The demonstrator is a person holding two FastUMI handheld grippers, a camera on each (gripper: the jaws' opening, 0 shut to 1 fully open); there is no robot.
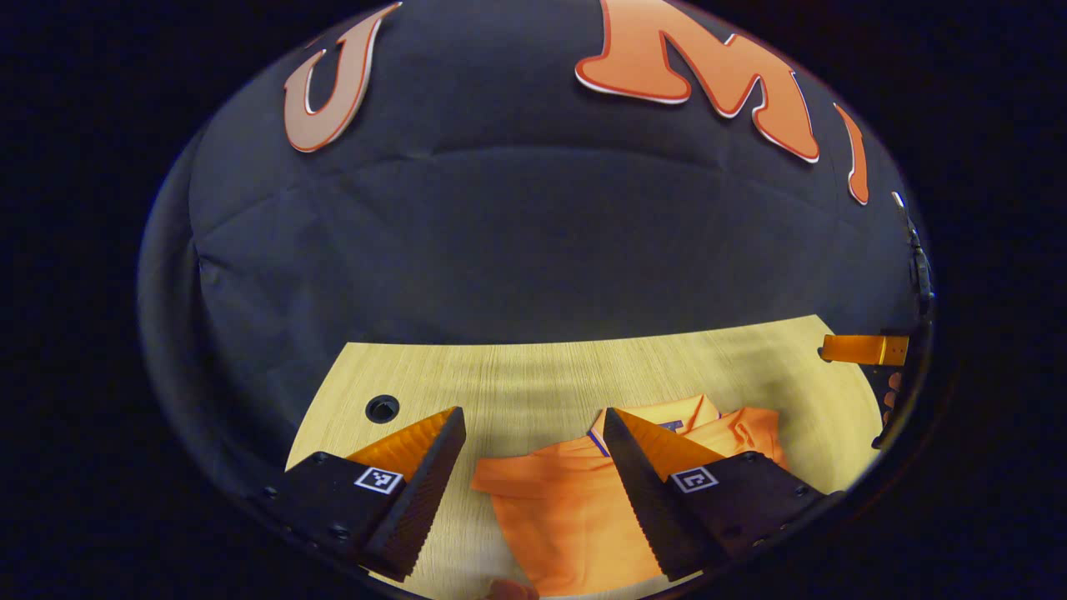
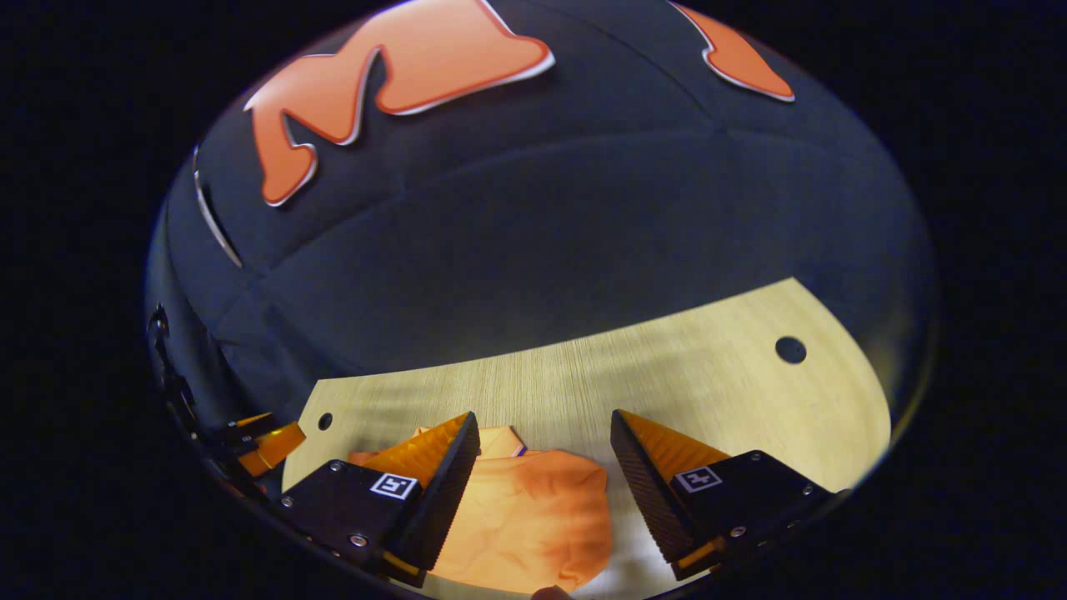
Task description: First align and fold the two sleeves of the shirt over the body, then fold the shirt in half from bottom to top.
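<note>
Holding both grippers above a pale wooden table (image 1: 517,383), we look forward and down at an orange shirt (image 1: 567,508) lying on it. Nearest us in the left gripper view, the left gripper (image 1: 533,425) has its fingers spread wide apart, gripping nothing; the shirt lies below the gap between them and runs under the finger on the right of that view. A small piece of a fingertip (image 1: 510,590) shows at the bottom edge, just by the shirt's lower part. In the right gripper view, the right gripper (image 2: 546,429) is likewise spread wide and holds nothing, with the shirt (image 2: 525,517) below the gap and under its left-hand finger.

Farther out, the left gripper view shows the shirt's collar (image 1: 667,414) with a dark trim line, pointing toward the far side of the table, and one short sleeve (image 1: 504,482) reaching out to the left. The right gripper view gives us a rounded, rumpled edge of cloth instead, with the collar barely peeping out.

Beyond the shirt, bare wood stretches to the table's far edge. We see a round hole (image 1: 382,408) in the tabletop left of the shirt in the left gripper view; the right gripper view shows two such holes, a small one (image 2: 325,421) and a larger one (image 2: 790,349). Each view catches the other gripper at its side margin. Behind the table hangs the black cloth wall (image 1: 533,242).
</note>
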